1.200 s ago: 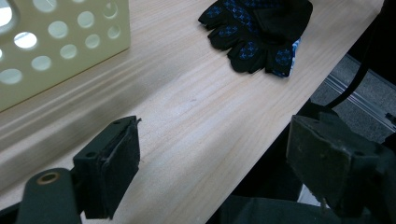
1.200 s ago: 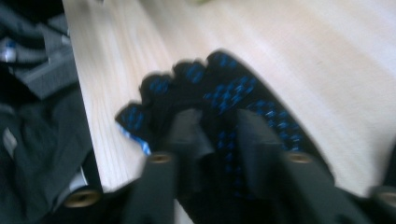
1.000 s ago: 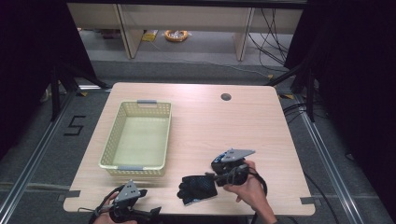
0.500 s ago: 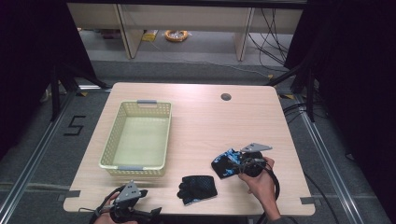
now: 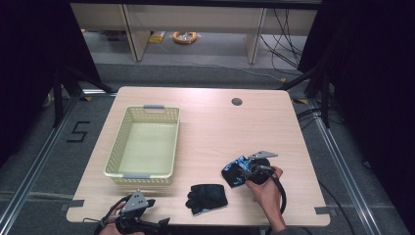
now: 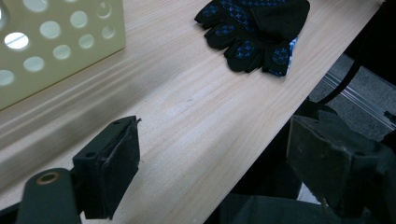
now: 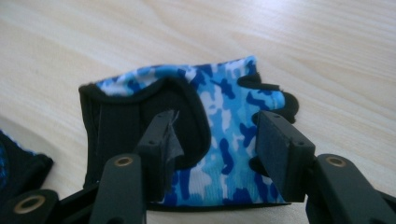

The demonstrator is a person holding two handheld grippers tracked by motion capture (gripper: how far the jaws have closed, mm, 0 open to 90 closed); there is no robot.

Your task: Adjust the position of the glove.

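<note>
Right tongs (image 7: 212, 154) half-wide, jaws just been opening, astride the blue camouflage glove (image 7: 219, 140) lying flat on the bench (image 5: 205, 132) right of the black glove (image 5: 207, 198); lift straight clear, don't snag fabric; left tongs (image 6: 212, 163) wide, empty.

the right gripper (image 5: 244, 171) is resting over a blue camouflage glove (image 5: 234, 172) on the wooden table (image 5: 215, 127), its jaws having just been opening, perhaps clear of the fabric. a black glove (image 5: 207, 198) is lying nearby. the left gripper (image 5: 147, 215) is hovering beside a yellow basket (image 5: 113, 161).
</note>
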